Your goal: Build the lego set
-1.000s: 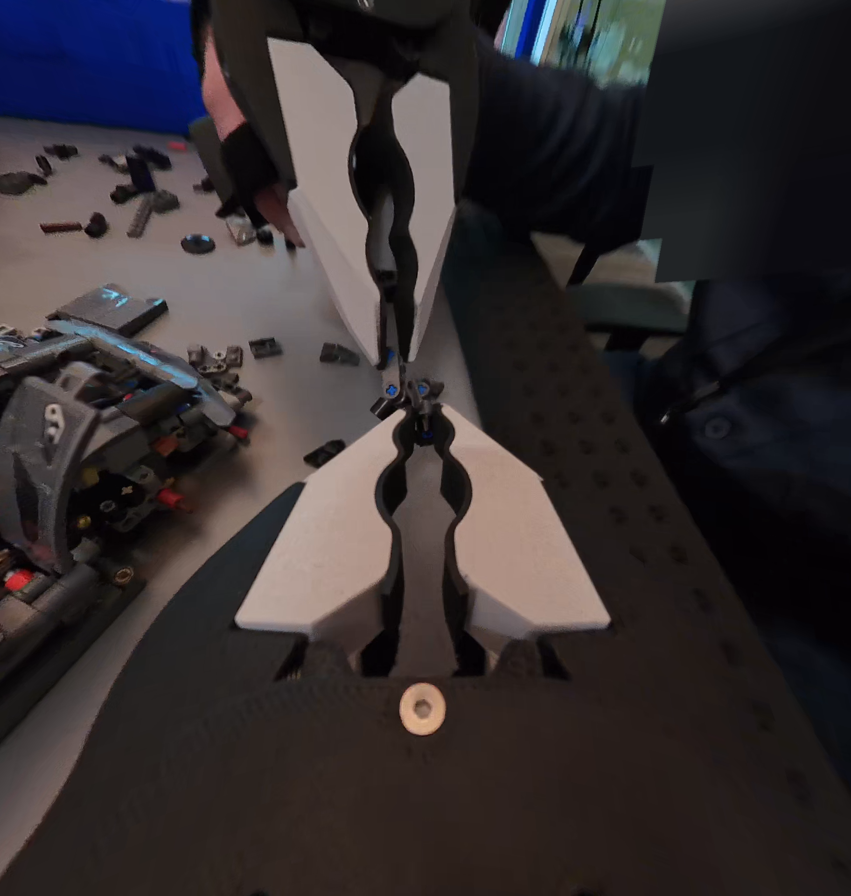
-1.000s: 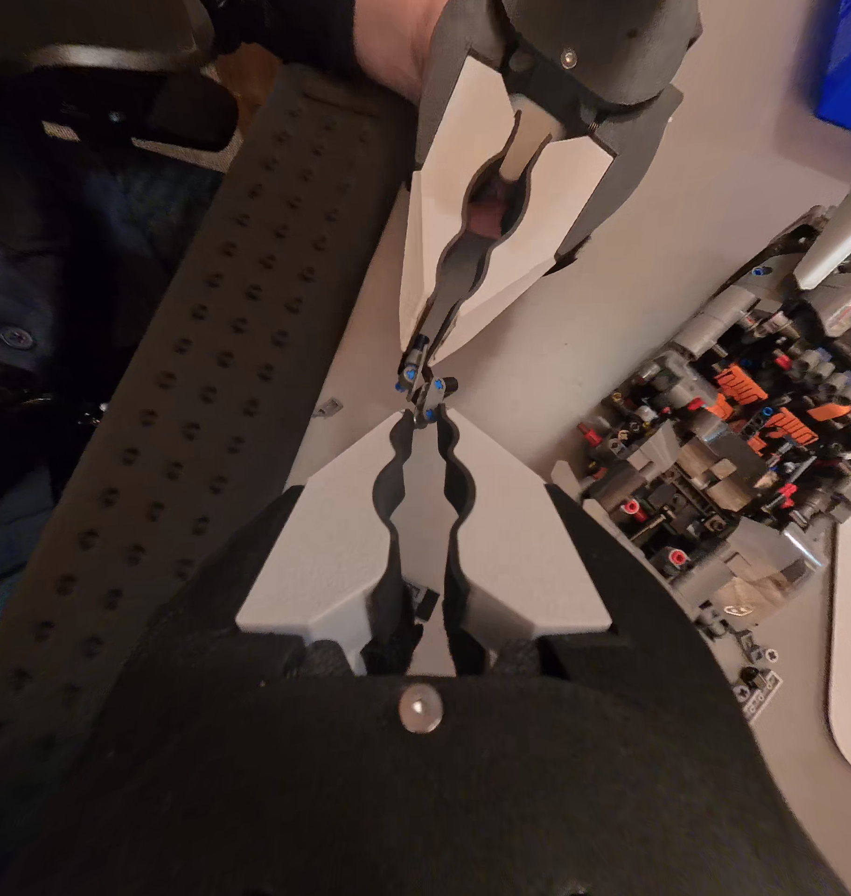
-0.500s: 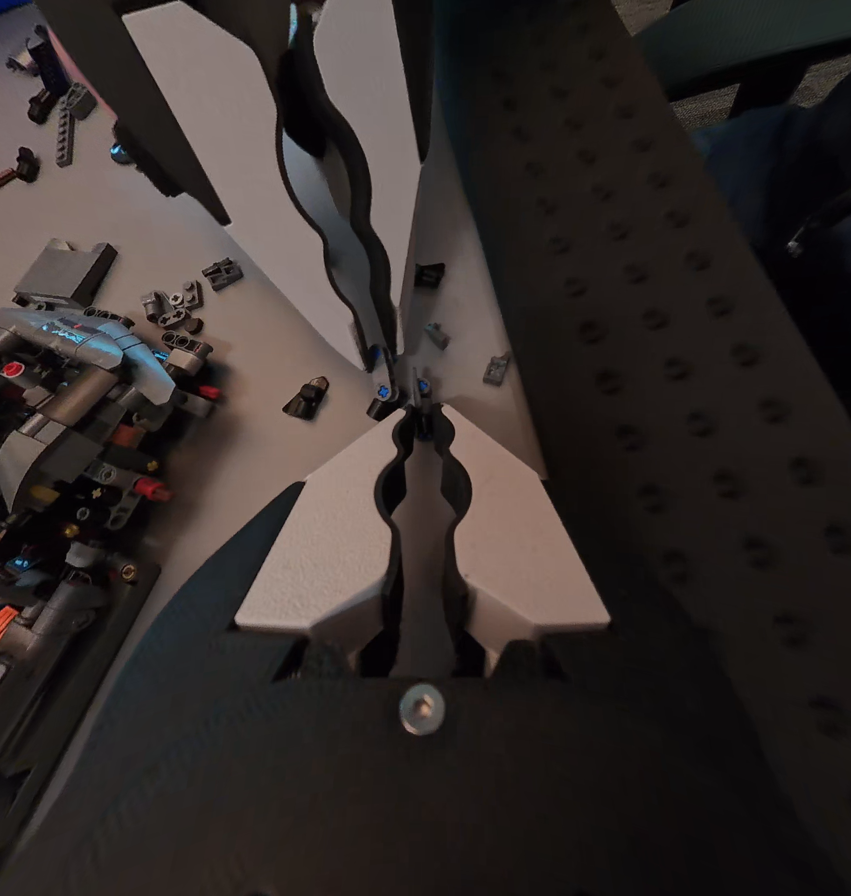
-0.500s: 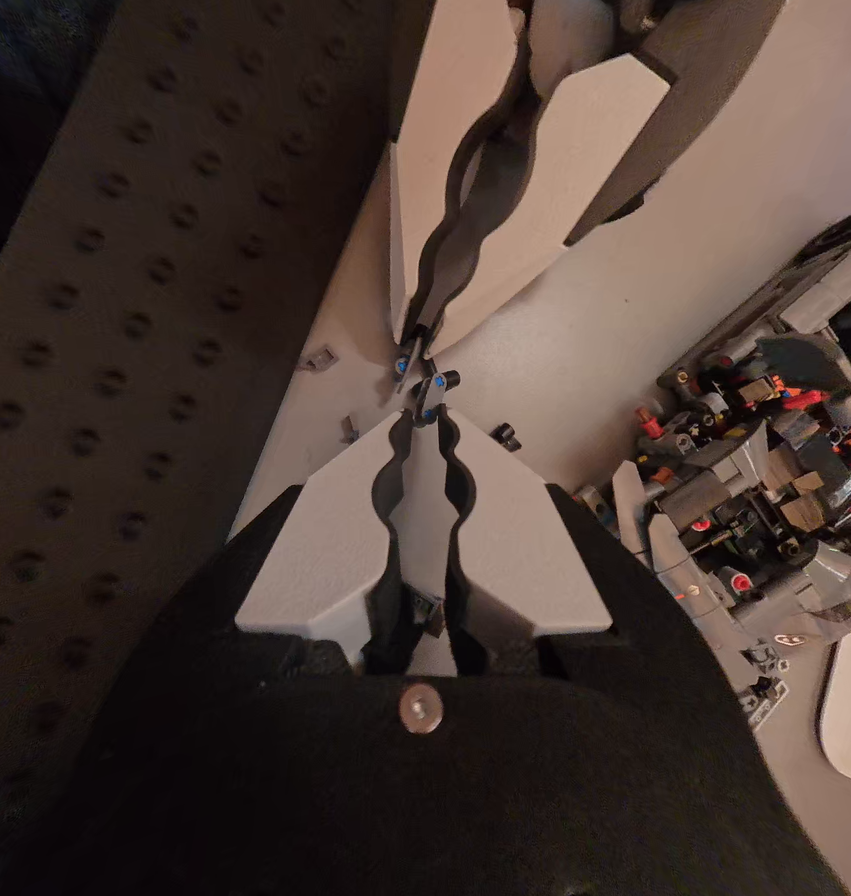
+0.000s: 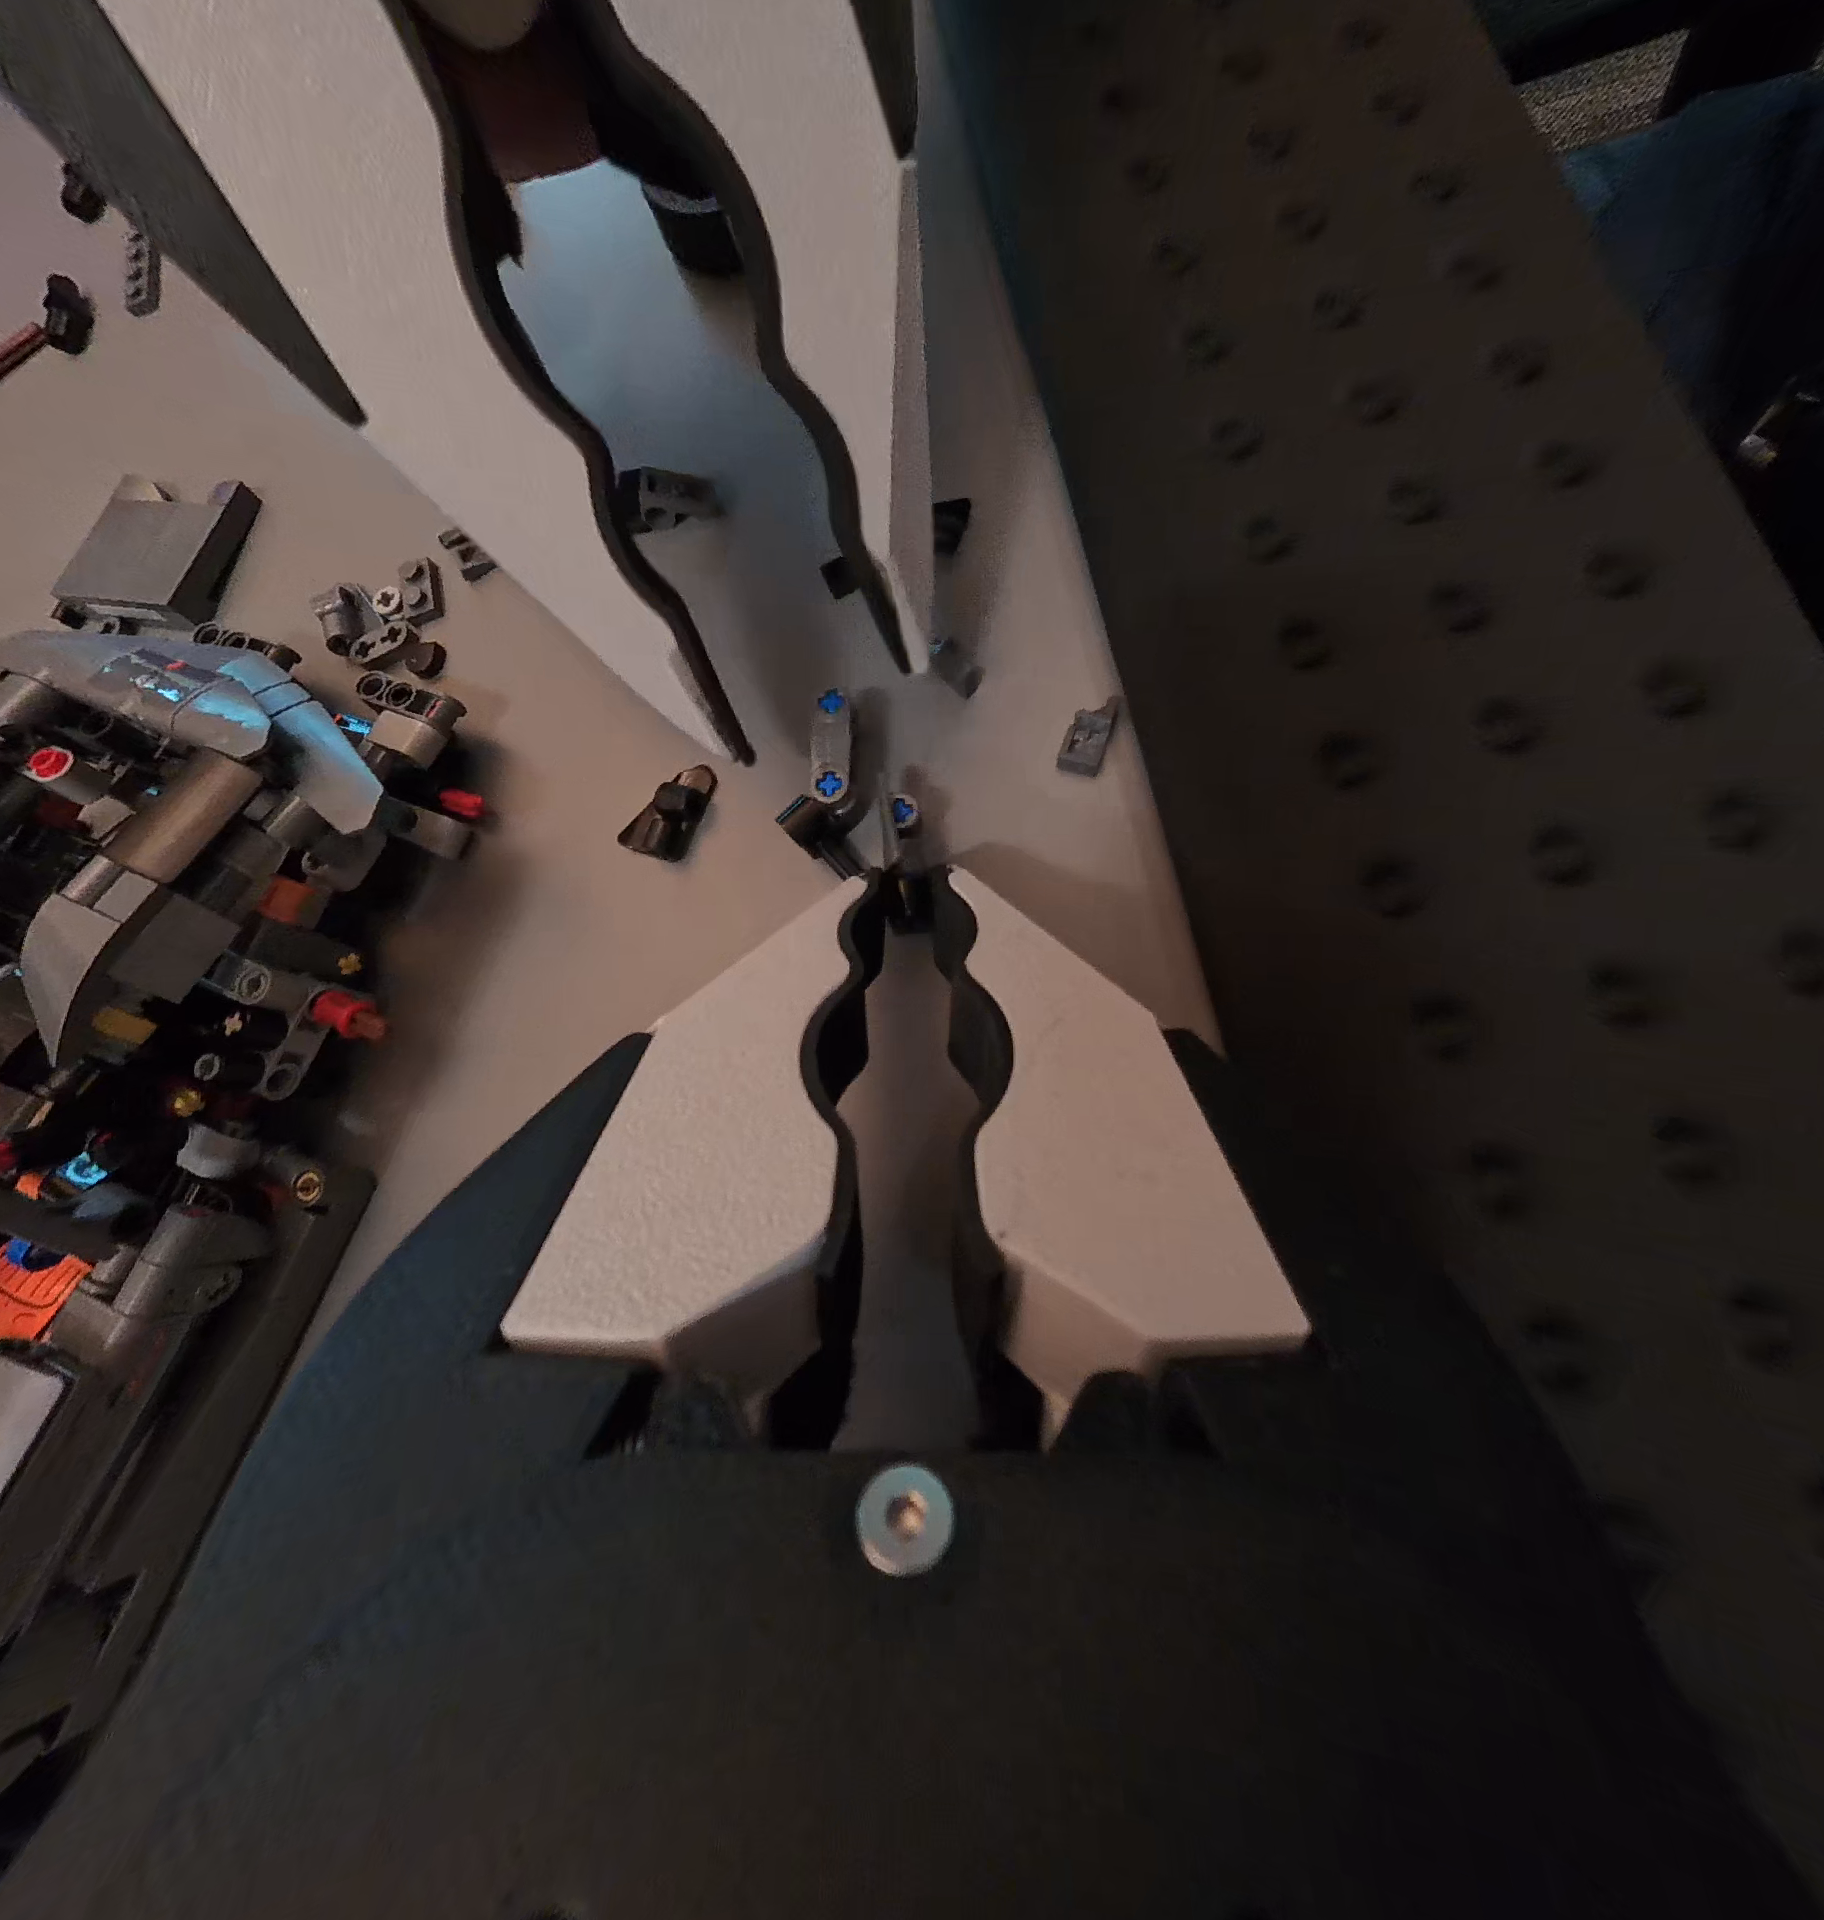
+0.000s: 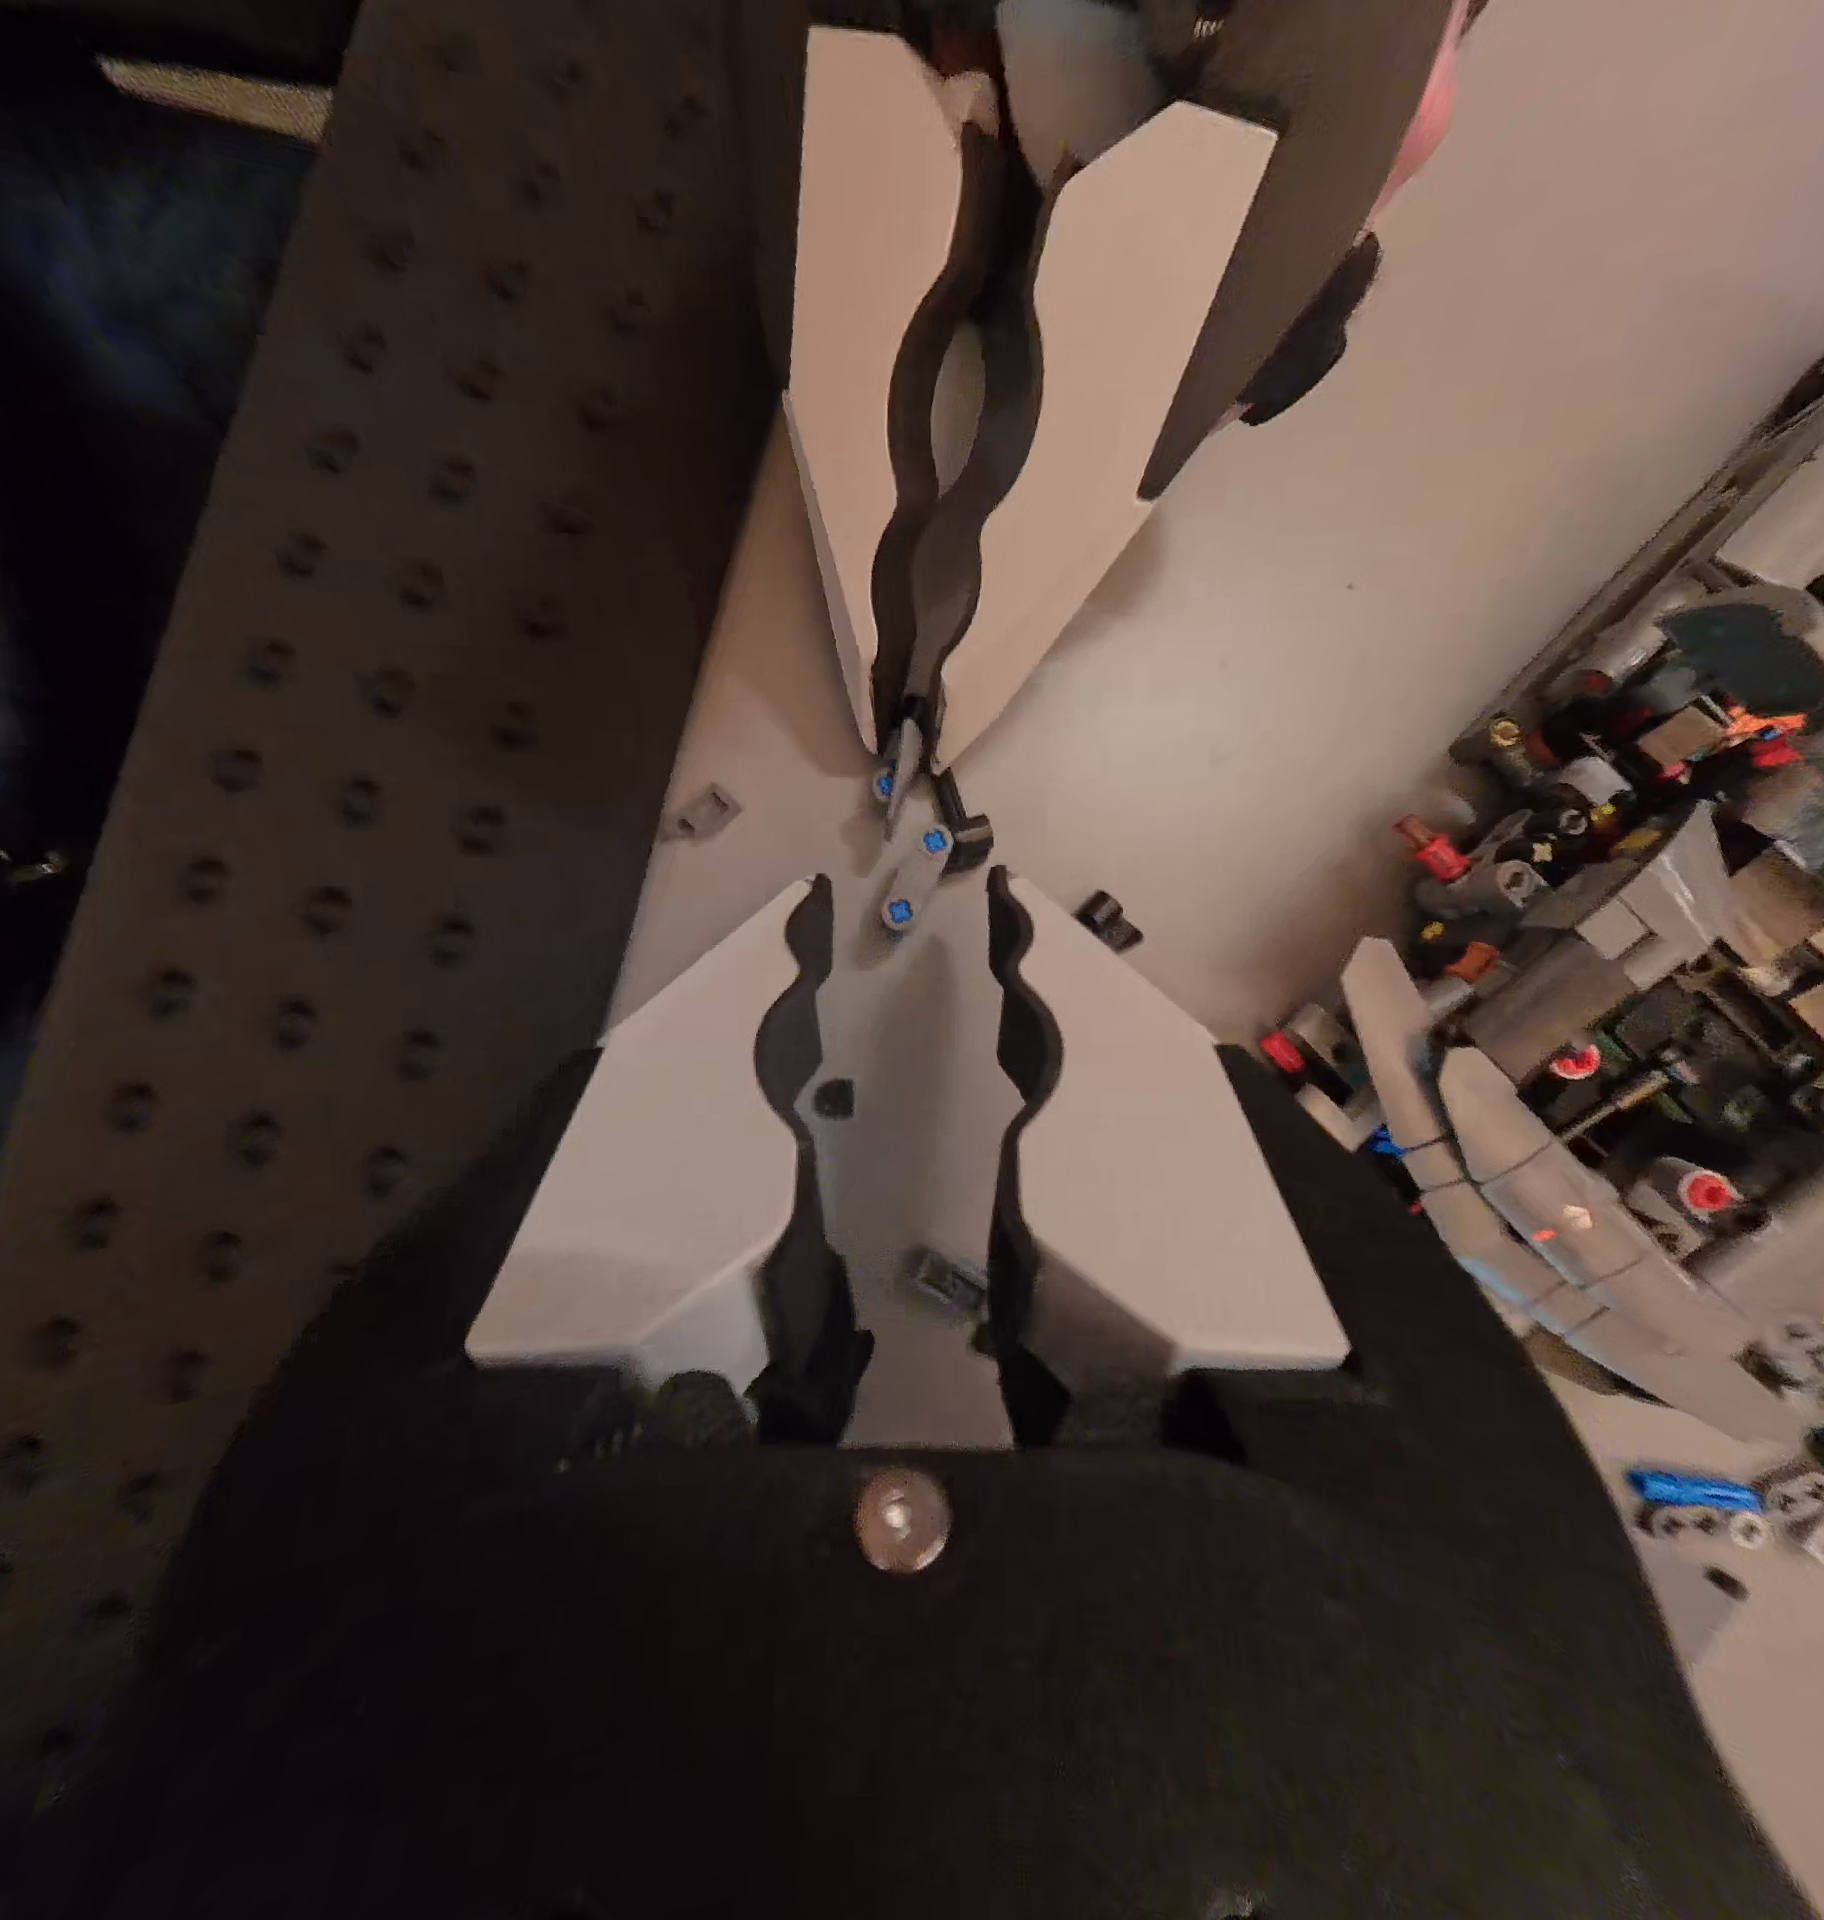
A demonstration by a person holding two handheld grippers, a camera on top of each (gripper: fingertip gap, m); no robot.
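Observation:
My left gripper [image 5: 903,891] is shut on the end of a small assembly [image 5: 835,774]. The assembly is made of thin grey beams with blue cross pins and a black connector, and I hold it just above the pale table [image 5: 534,935]. My right gripper [image 6: 906,888] is open. The assembly's free grey beam [image 6: 913,878] lies between its fingertips [image 6: 996,894], and neither pad touches it. The right wrist view shows the left gripper [image 6: 910,727] pinching the assembly's far end. The left wrist view shows the right gripper [image 5: 825,707] spread open. The part-built grey and black lego model [image 5: 160,831] stands to the side.
A black perforated strip [image 5: 1407,727] runs along the table edge and also shows in the right wrist view [image 6: 368,727]. Loose small pieces lie nearby: a black one [image 5: 669,816], a grey plate [image 5: 1090,738] and another black one [image 6: 1105,920]. The model [image 6: 1614,935] fills the right of the right wrist view. Only a small space, under 4 cm, lies between the two pairs of fingers. The grey plate [image 5: 1090,738] is about equally far from each gripper, around 4 cm. Seen from the right wrist view [image 6: 699,819] as well.
My right gripper's jaws have opened and let go of the small assembly. My left gripper has stayed shut on it. Both grippers have come closer to the table.

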